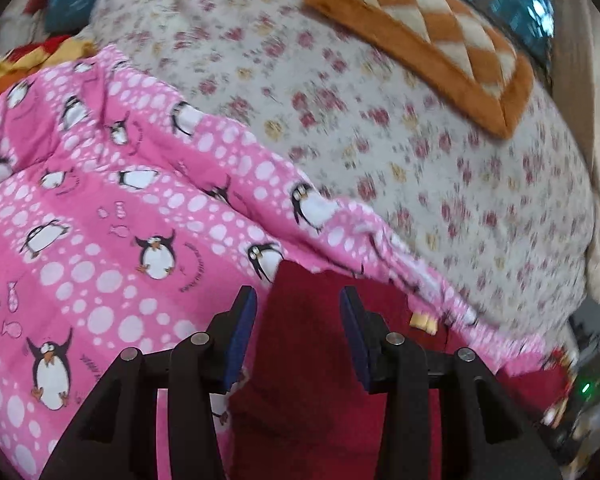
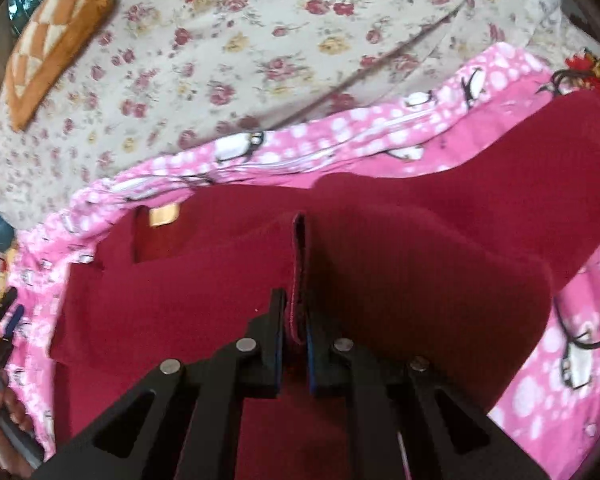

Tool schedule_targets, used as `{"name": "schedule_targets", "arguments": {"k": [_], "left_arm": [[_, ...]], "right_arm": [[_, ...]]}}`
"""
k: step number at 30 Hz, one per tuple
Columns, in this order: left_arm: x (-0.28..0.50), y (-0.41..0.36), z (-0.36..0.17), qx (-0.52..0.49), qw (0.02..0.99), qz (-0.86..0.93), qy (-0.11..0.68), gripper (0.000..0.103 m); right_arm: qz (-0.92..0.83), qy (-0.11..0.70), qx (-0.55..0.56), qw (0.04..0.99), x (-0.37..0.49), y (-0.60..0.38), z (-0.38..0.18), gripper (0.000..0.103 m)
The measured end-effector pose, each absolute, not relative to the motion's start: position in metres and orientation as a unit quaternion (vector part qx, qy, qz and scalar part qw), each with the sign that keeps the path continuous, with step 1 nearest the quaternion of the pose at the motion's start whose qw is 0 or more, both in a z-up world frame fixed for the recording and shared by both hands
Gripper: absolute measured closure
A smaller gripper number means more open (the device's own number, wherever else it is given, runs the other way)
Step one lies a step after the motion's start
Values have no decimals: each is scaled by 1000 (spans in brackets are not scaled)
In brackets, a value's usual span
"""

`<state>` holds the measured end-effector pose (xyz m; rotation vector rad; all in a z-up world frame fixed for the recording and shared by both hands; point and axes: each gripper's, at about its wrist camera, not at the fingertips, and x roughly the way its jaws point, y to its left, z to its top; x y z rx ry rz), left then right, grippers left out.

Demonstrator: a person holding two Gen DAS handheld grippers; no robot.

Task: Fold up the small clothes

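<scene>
A dark red garment (image 2: 204, 300) lies on a pink penguin-print blanket (image 2: 340, 136). A small yellow label (image 2: 163, 215) shows at its far left edge. My right gripper (image 2: 294, 312) is shut on a raised fold of the red garment and holds that edge up. In the left wrist view the red garment (image 1: 304, 360) lies under my left gripper (image 1: 298, 300), which is open and empty just above the cloth. The pink blanket (image 1: 100, 220) spreads to the left there.
A floral bedsheet (image 1: 380, 120) covers the bed beyond the blanket; it also shows in the right wrist view (image 2: 260, 40). An orange and cream cushion (image 1: 432, 36) lies at the far side, seen too in the right wrist view (image 2: 56, 40). Red and yellow cloth (image 1: 40, 56) sits far left.
</scene>
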<state>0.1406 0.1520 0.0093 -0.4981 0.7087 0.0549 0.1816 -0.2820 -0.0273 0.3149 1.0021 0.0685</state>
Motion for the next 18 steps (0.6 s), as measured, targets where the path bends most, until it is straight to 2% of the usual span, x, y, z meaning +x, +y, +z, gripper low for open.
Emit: {"name": "schedule_targets", "arguments": {"k": [3, 5, 8, 10, 11, 12, 13, 18], "left_arm": [[155, 123, -6, -180, 904, 8, 387, 68], [166, 101, -23, -125, 894, 2, 430, 67], [171, 90, -42, -109, 881, 11, 461, 66], [171, 88, -42, -105, 883, 18, 457, 65], [171, 87, -41, -107, 883, 19, 457, 64], [170, 87, -42, -110, 882, 17, 458, 63], [170, 88, -43, -113, 881, 16, 459, 62], [169, 85, -47, -122, 878, 10, 462, 51]], "right_arm": [[26, 477, 128, 869, 183, -278, -31, 94], [26, 474, 133, 870, 182, -278, -31, 89], [41, 439, 171, 881, 173, -284, -15, 79], [50, 389, 162, 905, 161, -282, 8, 59], [56, 370, 152, 915, 158, -277, 15, 52], [70, 353, 136, 923, 155, -270, 19, 40], [79, 351, 124, 925, 157, -263, 18, 34], [90, 433, 83, 893, 192, -236, -37, 35]]}}
